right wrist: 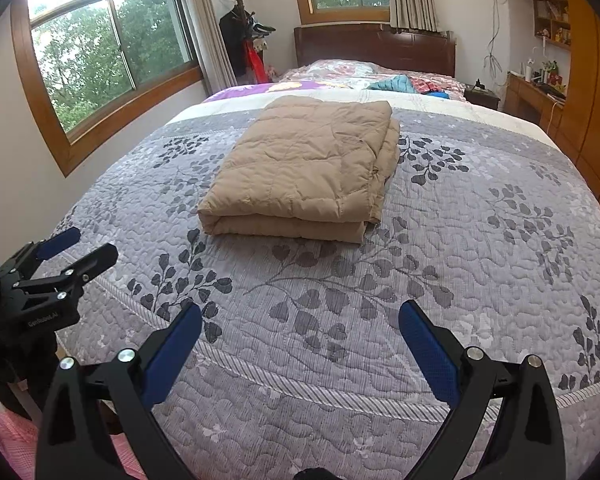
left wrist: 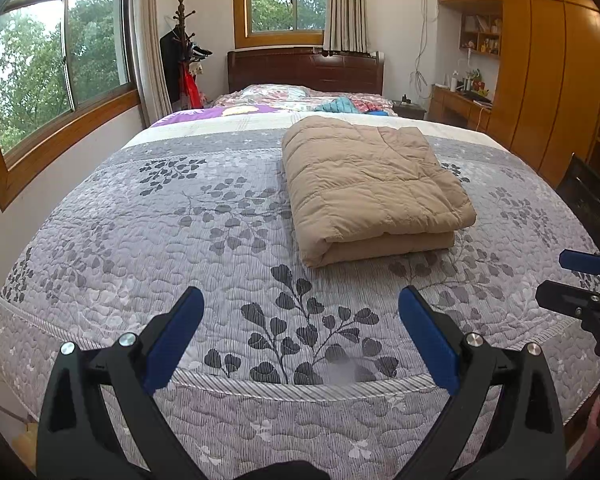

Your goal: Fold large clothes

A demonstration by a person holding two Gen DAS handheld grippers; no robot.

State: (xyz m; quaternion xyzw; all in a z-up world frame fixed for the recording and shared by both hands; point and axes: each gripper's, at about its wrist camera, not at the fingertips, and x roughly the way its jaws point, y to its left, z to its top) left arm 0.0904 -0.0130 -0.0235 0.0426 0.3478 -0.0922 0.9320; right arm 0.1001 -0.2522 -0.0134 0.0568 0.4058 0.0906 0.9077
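A tan quilted garment (left wrist: 372,188) lies folded into a thick rectangle on the grey leaf-patterned bedspread (left wrist: 180,232); it also shows in the right wrist view (right wrist: 304,172). My left gripper (left wrist: 300,320) is open and empty above the foot of the bed, short of the garment. My right gripper (right wrist: 300,328) is open and empty, also near the foot edge. The right gripper shows at the right edge of the left wrist view (left wrist: 580,280), and the left gripper shows at the left edge of the right wrist view (right wrist: 76,252). Neither touches the garment.
A dark wooden headboard (left wrist: 304,70) with pillows and loose clothes (left wrist: 340,106) sits at the far end. Windows and a coat rack (left wrist: 182,48) line the left wall. Wooden wardrobes (left wrist: 540,60) and a desk stand on the right. A pink cloth (right wrist: 8,440) lies low left.
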